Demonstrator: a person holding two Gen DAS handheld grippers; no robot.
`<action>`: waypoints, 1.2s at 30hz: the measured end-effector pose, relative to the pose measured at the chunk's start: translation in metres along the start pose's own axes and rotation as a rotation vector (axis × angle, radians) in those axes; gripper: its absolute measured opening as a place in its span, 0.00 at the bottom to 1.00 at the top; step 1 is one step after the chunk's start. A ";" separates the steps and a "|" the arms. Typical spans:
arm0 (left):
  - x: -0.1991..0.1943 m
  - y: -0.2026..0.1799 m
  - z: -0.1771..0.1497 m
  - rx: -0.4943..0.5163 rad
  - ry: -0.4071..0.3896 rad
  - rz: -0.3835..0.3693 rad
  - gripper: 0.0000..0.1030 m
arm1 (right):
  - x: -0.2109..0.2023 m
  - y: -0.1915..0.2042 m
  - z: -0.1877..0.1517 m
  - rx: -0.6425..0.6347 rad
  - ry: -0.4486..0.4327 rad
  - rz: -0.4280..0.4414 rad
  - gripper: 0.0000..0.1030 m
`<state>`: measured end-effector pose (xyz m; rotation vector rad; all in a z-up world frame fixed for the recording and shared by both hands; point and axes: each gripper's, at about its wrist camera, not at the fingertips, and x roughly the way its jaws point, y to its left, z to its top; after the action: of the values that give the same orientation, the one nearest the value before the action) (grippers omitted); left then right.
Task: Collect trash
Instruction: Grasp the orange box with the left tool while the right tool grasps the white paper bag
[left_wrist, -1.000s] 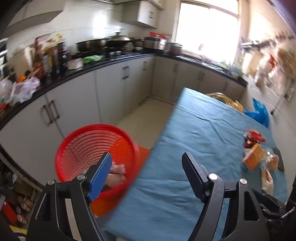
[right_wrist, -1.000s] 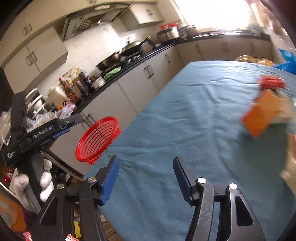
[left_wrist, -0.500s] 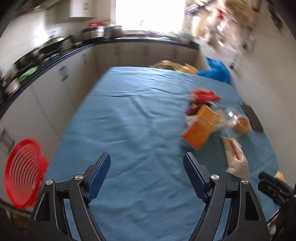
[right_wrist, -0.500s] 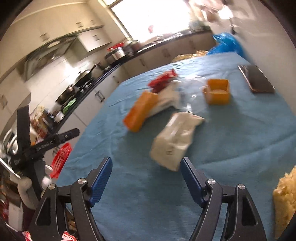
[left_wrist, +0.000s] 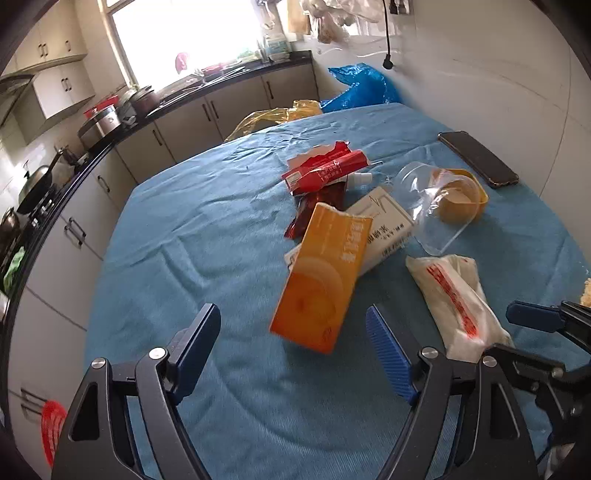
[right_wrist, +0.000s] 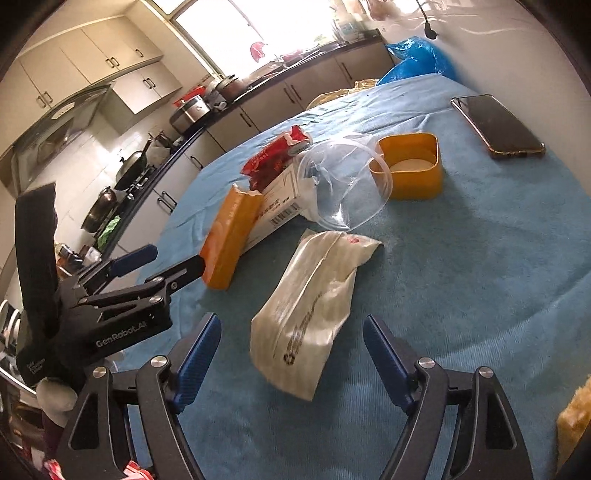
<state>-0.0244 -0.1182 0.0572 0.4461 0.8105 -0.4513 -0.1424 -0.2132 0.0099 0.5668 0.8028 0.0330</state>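
On the blue tablecloth (left_wrist: 221, 229), torn orange carton (left_wrist: 319, 280), crinkled white packet (right_wrist: 314, 302), both grippers' fingers wide, empty.

We see two views, one camera on each gripper. Both look forward and down, out between open jaws, close above the blue table (left_wrist: 229, 229).

In our left view the orange box (left_wrist: 321, 280) sits just ahead of the jaws. The white packet (left_wrist: 458, 295) lies past the right jaw.

In our right view that white packet (right_wrist: 314, 302) sits between the jaws, and the left gripper (right_wrist: 162, 264) pokes in beyond the left jaw.

Both views share the trash pile, the phone (right_wrist: 496, 125) and the kitchen counter (left_wrist: 110, 147) behind.
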 end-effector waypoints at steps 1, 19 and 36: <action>0.004 0.001 0.002 0.008 0.004 -0.004 0.81 | 0.003 0.000 0.001 -0.003 -0.001 -0.013 0.81; 0.061 0.025 -0.001 -0.113 0.144 -0.094 0.45 | 0.025 0.010 0.006 -0.060 0.005 -0.131 0.70; -0.059 0.052 -0.078 -0.318 0.034 0.000 0.44 | -0.001 0.018 -0.017 -0.041 -0.015 -0.085 0.56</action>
<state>-0.0775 -0.0213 0.0662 0.1593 0.8976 -0.3084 -0.1515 -0.1901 0.0107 0.4932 0.8089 -0.0332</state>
